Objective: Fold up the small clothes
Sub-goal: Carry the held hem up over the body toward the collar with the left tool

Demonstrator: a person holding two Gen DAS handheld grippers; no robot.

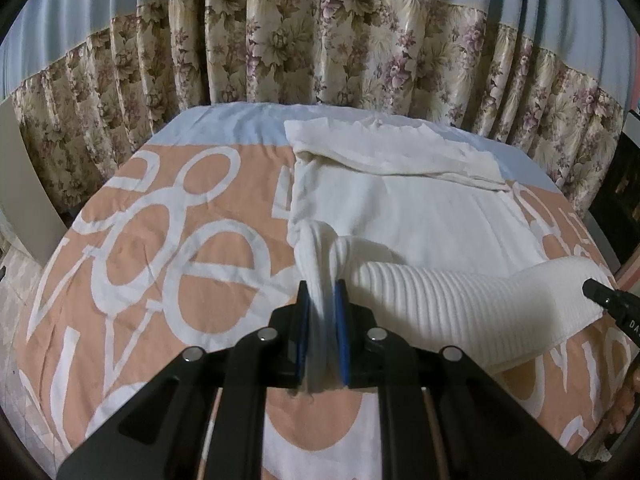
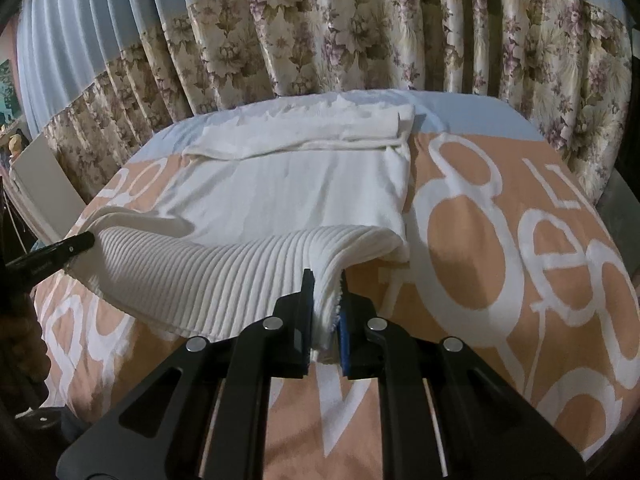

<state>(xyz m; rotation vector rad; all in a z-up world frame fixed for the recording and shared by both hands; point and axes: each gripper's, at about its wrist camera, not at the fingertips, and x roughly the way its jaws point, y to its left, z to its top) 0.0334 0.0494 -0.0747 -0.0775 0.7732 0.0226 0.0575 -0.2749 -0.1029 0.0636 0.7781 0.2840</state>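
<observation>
A white ribbed garment (image 1: 416, 208) lies on the bed, its far part folded over itself (image 1: 392, 148). My left gripper (image 1: 323, 292) is shut on the near left corner of the garment's hem and holds it lifted. My right gripper (image 2: 325, 284) is shut on the near right corner of the garment (image 2: 288, 188). The ribbed hem (image 2: 208, 276) hangs raised between the two grippers. The right gripper's tip shows at the right edge of the left wrist view (image 1: 600, 290); the left gripper's tip shows at the left edge of the right wrist view (image 2: 76, 244).
The bed has a peach cover with large white letters (image 1: 168, 264) and a pale blue sheet (image 1: 224, 124) at the far end. Floral and blue curtains (image 1: 320, 40) hang behind the bed. A pale panel (image 1: 24, 184) stands at the left.
</observation>
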